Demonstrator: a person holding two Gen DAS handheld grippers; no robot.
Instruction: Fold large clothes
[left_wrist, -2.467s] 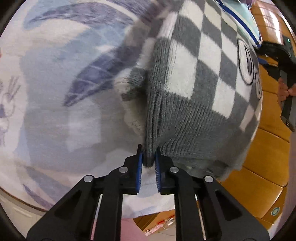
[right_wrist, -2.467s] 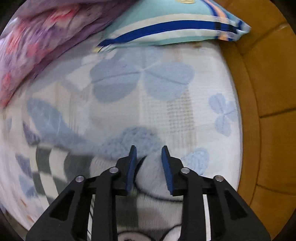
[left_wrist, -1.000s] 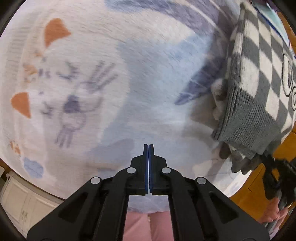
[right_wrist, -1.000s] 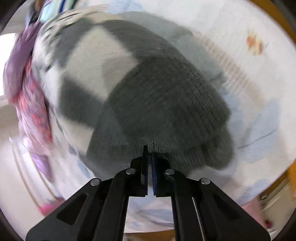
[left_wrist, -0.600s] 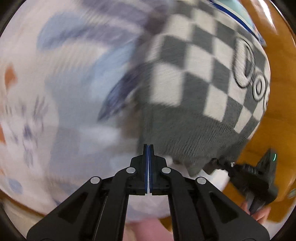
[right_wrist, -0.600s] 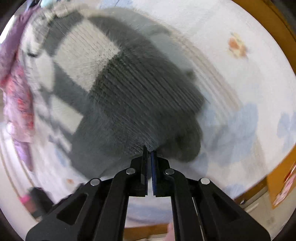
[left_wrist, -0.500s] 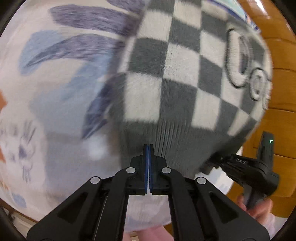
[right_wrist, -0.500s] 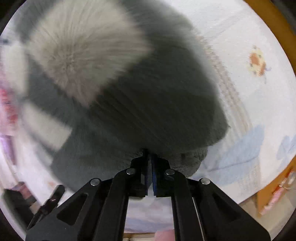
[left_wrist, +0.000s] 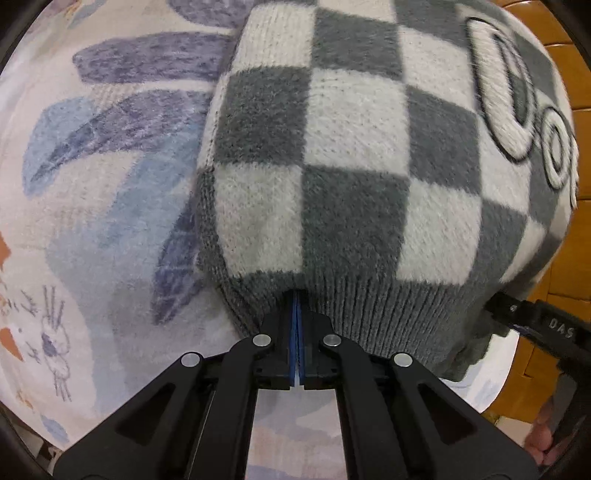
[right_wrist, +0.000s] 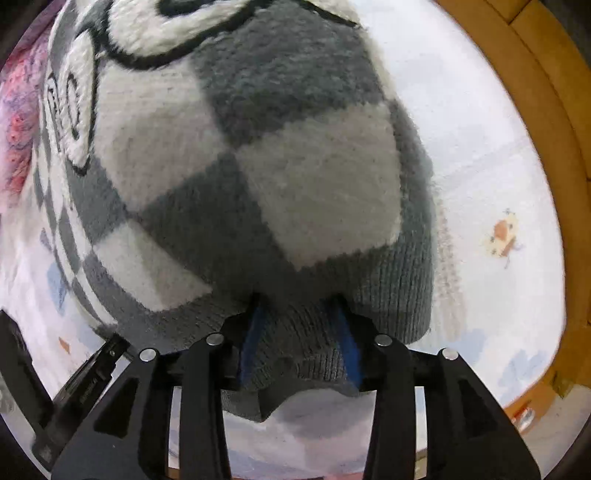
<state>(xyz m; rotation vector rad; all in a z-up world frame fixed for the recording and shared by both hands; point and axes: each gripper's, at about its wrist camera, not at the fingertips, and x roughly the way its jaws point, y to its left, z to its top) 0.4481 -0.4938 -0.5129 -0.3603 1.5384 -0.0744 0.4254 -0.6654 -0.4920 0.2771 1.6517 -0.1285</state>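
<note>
Sweater (left_wrist: 354, 155) hem between parting right tool (right_wrist: 299, 332); left tool (left_wrist: 296, 317) closed; "DAS" readable.

Two black two-finger tools are seen: the left gripper (left_wrist: 296, 325) and right gripper (right_wrist: 299, 332), each built of angular linkage arms fastened with silver round-head screws, their fingers lined with blue pads (right_wrist: 255, 336). White lettering "DAS" is printed on the right gripper's body.
</note>
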